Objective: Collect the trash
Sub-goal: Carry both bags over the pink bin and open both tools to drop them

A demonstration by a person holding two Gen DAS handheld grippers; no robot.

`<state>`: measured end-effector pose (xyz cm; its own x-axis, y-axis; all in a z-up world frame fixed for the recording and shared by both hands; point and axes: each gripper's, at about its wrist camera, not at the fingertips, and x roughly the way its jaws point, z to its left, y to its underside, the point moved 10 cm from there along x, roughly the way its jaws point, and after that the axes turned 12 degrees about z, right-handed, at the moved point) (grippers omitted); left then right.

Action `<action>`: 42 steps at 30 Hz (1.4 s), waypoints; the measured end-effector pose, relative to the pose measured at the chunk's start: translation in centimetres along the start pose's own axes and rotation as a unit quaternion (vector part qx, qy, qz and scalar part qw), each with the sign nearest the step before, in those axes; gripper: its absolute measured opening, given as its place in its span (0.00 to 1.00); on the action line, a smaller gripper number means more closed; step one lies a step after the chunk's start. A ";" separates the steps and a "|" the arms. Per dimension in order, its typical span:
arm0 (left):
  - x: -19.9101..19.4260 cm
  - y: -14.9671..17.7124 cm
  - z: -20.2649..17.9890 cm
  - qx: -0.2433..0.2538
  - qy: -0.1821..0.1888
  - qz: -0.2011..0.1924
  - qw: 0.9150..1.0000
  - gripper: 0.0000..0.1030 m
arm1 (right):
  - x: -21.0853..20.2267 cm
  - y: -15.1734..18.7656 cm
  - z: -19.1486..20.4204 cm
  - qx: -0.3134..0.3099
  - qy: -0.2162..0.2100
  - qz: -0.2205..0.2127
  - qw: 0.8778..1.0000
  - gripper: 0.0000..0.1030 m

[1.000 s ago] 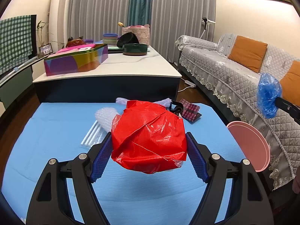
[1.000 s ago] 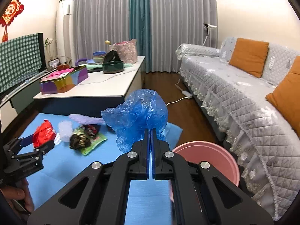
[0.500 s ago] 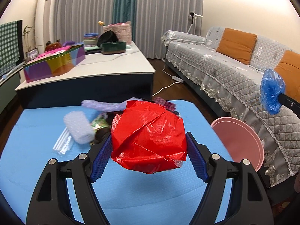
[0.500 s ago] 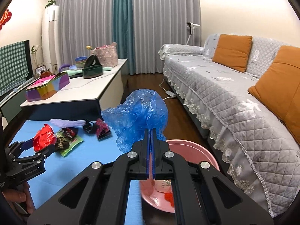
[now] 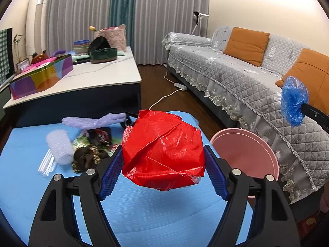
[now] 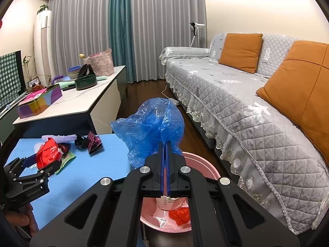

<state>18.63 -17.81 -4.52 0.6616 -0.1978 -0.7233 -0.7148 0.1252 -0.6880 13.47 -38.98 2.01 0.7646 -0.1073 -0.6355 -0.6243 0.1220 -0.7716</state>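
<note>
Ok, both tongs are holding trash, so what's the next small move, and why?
Probably open the right tongs. They are shut on the blue plastic bag, which appears to hang over the pink basin that already holds trash, so it should drop in. The left tongs hold the red plastic bag above the blue mat.

we have swung both views rightward: the sofa (image 6: 236,103) fills more of the right wrist view. the right gripper (image 6: 165,144) with its blue bag (image 6: 152,127) has come over the pink basin (image 6: 197,166), whose trash inside now shows. the left gripper (image 5: 163,164) has carried the red bag (image 5: 162,150) nearer the basin.
</note>
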 end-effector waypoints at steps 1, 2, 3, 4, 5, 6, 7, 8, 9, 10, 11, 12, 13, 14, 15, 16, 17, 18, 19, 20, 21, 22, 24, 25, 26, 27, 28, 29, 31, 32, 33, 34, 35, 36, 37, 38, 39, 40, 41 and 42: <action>0.1 0.0 -0.3 0.002 0.002 0.001 1.000 0.71 | 0.0 -0.1 -0.3 0.002 0.001 -0.001 1.000 0.02; 0.2 -0.1 -0.5 0.004 0.003 0.001 1.000 0.71 | -0.1 -0.1 -0.5 0.003 0.003 -0.002 1.000 0.02; 0.2 -0.2 -0.7 0.006 0.004 0.002 1.000 0.71 | -0.1 -0.2 -0.6 0.005 0.004 -0.002 1.000 0.02; 0.3 -0.3 -0.9 0.008 0.005 0.002 1.000 0.71 | -0.1 -0.2 -0.9 0.006 0.005 -0.003 1.000 0.02; 0.4 -0.4 -1.1 0.009 0.006 0.002 1.000 0.71 | -0.1 -0.3 -1.1 0.009 0.006 -0.003 1.000 0.02; 0.5 -0.5 -1.3 0.011 0.007 0.002 1.000 0.71 | 0.0 -0.3 -1.3 0.011 0.007 -0.003 1.000 0.02; 0.6 -0.6 -1.5 0.013 0.008 0.002 1.000 0.71 | 0.0 -0.4 -1.5 0.013 0.008 -0.003 1.000 0.02; 0.6 -0.7 -1.8 0.016 0.009 0.001 1.000 0.71 | 0.1 -0.4 -1.7 0.015 0.009 -0.002 1.000 0.02; 0.6 -0.9 -2.0 0.018 0.010 0.000 1.000 0.71 | 0.1 -0.5 -1.9 0.017 0.010 -0.002 1.000 0.02; 0.7 -1.0 -2.2 0.020 0.012 0.000 1.000 0.71 | 0.2 -0.5 -2.1 0.020 0.010 -0.001 1.000 0.02; 0.8 -1.0 -2.3 0.021 0.013 0.000 1.000 0.71 | 0.2 -0.5 -2.3 0.022 0.011 -0.001 1.000 0.02; 0.9 -1.1 -2.6 0.023 0.014 0.001 1.000 0.71 | 0.3 -0.5 -2.5 0.025 0.011 -0.001 1.000 0.02; 1.0 -1.2 -2.9 0.026 0.015 0.001 1.000 0.71 | 0.3 -0.6 -2.8 0.028 0.012 0.000 1.000 0.02; 1.2 -1.3 -3.2 0.029 0.017 0.001 0.999 0.71 | 0.4 -0.6 -3.0 0.029 0.013 0.000 1.000 0.02; 1.4 -1.4 -3.5 0.032 0.019 0.002 0.999 0.71 | 0.5 -0.5 -3.1 0.030 0.014 0.001 0.999 0.02; 1.5 -1.4 -3.9 0.036 0.021 0.001 0.999 0.71 | 0.7 -0.5 -3.5 0.033 0.015 0.003 0.999 0.02; 1.7 -1.6 -4.4 0.040 0.024 0.001 0.999 0.71 | 0.8 -0.5 -3.6 0.035 0.016 0.005 0.999 0.02; 1.8 -1.7 -4.7 0.043 0.026 0.000 0.999 0.71 | 1.0 -0.4 -3.8 0.037 0.016 0.007 0.999 0.02; 2.1 -1.8 -5.0 0.046 0.030 0.000 0.998 0.71 | 1.3 -0.4 -3.9 0.039 0.017 0.009 0.999 0.02; 2.3 -1.9 -5.3 0.047 0.032 0.001 0.998 0.71 | 1.5 -0.4 -4.1 0.040 0.019 0.011 0.999 0.02; 2.5 -2.1 -5.6 0.048 0.034 0.002 0.998 0.71 | 1.6 -0.4 -4.3 0.042 0.020 0.012 0.999 0.02; 2.8 -2.2 -5.9 0.048 0.038 0.003 0.998 0.71 | 1.9 -0.4 -4.6 0.046 0.021 0.015 0.999 0.02; 3.3 -2.6 -6.6 0.050 0.046 0.005 0.998 0.71 | 2.2 -0.4 -5.1 0.049 0.024 0.017 0.998 0.02; 3.6 -2.8 -7.0 0.053 0.049 0.004 0.997 0.71 | 2.3 -0.4 -5.3 0.051 0.025 0.018 0.998 0.02; 3.9 -3.0 -7.4 0.056 0.052 0.003 0.997 0.71 | 2.5 -0.3 -5.5 0.053 0.026 0.019 0.998 0.02; 4.2 -3.3 -7.9 0.060 0.055 0.003 0.997 0.71 | 2.7 -0.3 -5.8 0.056 0.028 0.022 0.998 0.02; 4.4 -3.5 -8.2 0.062 0.057 0.003 0.996 0.71 | 2.9 -0.3 -5.9 0.058 0.029 0.024 0.998 0.02; 4.8 -3.7 -8.8 0.065 0.062 0.004 0.996 0.71 | 3.1 -0.2 -6.1 0.059 0.031 0.027 0.997 0.02; 5.4 -4.0 -9.7 0.071 0.068 0.004 0.995 0.71 | 3.5 0.0 -6.5 0.062 0.033 0.032 0.997 0.02; 5.8 -4.2 -10.4 0.076 0.072 0.005 0.995 0.71 | 3.7 0.0 -6.7 0.063 0.033 0.034 0.997 0.02; 6.1 -4.3 -10.9 0.080 0.075 0.005 0.994 0.71 | 3.9 0.1 -6.8 0.063 0.034 0.035 0.997 0.02; 6.4 -4.4 -11.4 0.085 0.078 0.006 0.993 0.71 | 4.2 0.2 -7.0 0.064 0.036 0.038 0.997 0.02; 6.8 -4.4 -12.1 0.090 0.081 0.007 0.993 0.71 | 4.4 0.3 -7.2 0.064 0.037 0.040 0.996 0.02; 7.1 -4.5 -12.6 0.094 0.084 0.008 0.992 0.71 | 4.7 0.3 -7.4 0.065 0.037 0.043 0.996 0.02; 7.3 -4.5 -13.0 0.098 0.086 0.009 0.991 0.71 | 4.9 0.4 -7.5 0.066 0.038 0.045 0.996 0.02; 7.7 -4.5 -13.5 0.102 0.088 0.010 0.991 0.71 | 5.1 0.5 -7.7 0.067 0.039 0.047 0.996 0.02; 8.0 -4.5 -13.9 0.105 0.090 0.012 0.990 0.71 | 5.4 0.5 -7.8 0.069 0.039 0.049 0.996 0.02; 8.3 -4.5 -14.1 0.106 0.091 0.014 0.990 0.71 | 5.6 0.5 -8.1 0.070 0.040 0.051 0.995 0.02; 8.6 -4.5 -14.4 0.107 0.093 0.017 0.990 0.71 | 5.7 0.6 -8.2 0.072 0.040 0.053 0.995 0.02; 9.0 -4.5 -14.6 0.108 0.094 0.020 0.990 0.71 | 5.9 0.6 -8.3 0.073 0.040 0.053 0.995 0.02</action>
<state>24.53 -34.31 -7.09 0.5659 -0.3627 -0.7404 -0.6612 0.3369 -0.6703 16.28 -47.76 -2.40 0.6763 -0.1634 -0.7183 -0.6666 0.2791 -0.6912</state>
